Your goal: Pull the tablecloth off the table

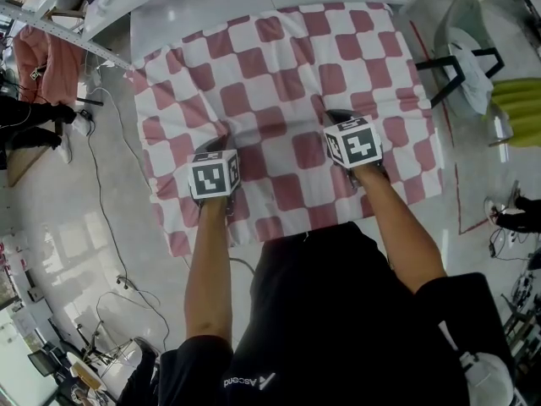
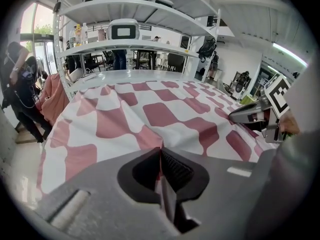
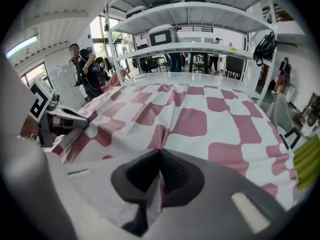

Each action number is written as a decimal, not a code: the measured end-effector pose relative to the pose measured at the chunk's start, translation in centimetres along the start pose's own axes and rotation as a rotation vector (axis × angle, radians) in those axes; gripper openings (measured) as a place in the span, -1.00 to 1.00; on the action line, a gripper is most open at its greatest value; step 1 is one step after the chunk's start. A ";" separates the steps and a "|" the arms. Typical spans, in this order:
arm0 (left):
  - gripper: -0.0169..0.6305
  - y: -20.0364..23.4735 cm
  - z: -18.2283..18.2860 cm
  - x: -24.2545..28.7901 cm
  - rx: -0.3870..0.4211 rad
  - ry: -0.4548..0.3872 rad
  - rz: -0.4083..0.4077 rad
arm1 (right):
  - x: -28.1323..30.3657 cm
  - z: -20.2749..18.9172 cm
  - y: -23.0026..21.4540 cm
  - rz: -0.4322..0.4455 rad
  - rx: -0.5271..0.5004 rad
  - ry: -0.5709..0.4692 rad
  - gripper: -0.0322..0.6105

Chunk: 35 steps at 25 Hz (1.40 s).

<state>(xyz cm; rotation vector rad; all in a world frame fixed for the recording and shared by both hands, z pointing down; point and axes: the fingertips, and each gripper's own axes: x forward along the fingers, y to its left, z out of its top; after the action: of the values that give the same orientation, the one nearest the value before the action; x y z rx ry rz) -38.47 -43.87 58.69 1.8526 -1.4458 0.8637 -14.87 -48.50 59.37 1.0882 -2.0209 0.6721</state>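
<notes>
Both grippers clenched on the checked tablecloth near the table's near edge

Head view: the red-and-white tablecloth (image 1: pixel 287 66) covers the table (image 1: pixel 194 11), whose bare white top shows only along the far edge, and the cloth drapes over the near edge. The left gripper (image 1: pixel 225 140) and the right gripper (image 1: pixel 340 118) bite into it side by side, a little in from the near edge, with creases gathering at each.
Left gripper view: the jaws are pressed together on a pinched fold of tablecloth (image 2: pixel 160 114), and a ridge of cloth rises to them; the right gripper (image 2: pixel 250 115) sits at the right.
Right gripper view: its jaws likewise clamp a raised fold of tablecloth (image 3: pixel 200 121); the left gripper (image 3: pixel 65 118) lies at the left.
</notes>
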 end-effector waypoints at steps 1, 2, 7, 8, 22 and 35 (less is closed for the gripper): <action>-0.92 -0.1 -0.1 0.0 0.000 -0.007 -0.006 | -0.1 -0.1 0.2 0.017 0.012 -0.003 -0.88; -0.92 -0.2 -0.2 -0.1 -0.003 -0.016 -0.014 | -0.1 -0.2 0.5 0.035 0.024 -0.010 -0.89; -0.92 -1.1 -0.3 -1.2 -0.041 -0.103 -0.076 | -1.2 -0.9 2.3 0.128 0.067 -0.088 -0.89; -0.92 -1.3 -0.2 -1.7 -0.049 -0.127 -0.088 | -1.5 -1.0 2.6 0.143 0.072 -0.107 -0.89; -0.92 -4.2 -1.7 -9.0 -0.143 -0.437 -0.325 | -6.9 -2.0 8.5 0.319 0.097 -0.293 -0.89; -0.92 -10.6 -5.3 -18.0 -0.179 -0.599 -0.283 | -17.6 -7.8 13.1 0.545 0.064 -0.412 -0.89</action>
<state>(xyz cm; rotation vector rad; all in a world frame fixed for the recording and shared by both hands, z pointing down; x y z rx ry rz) -32.05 -27.33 46.49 2.2054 -1.4765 0.0286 -16.79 -27.93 48.70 0.7463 -2.7128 0.8363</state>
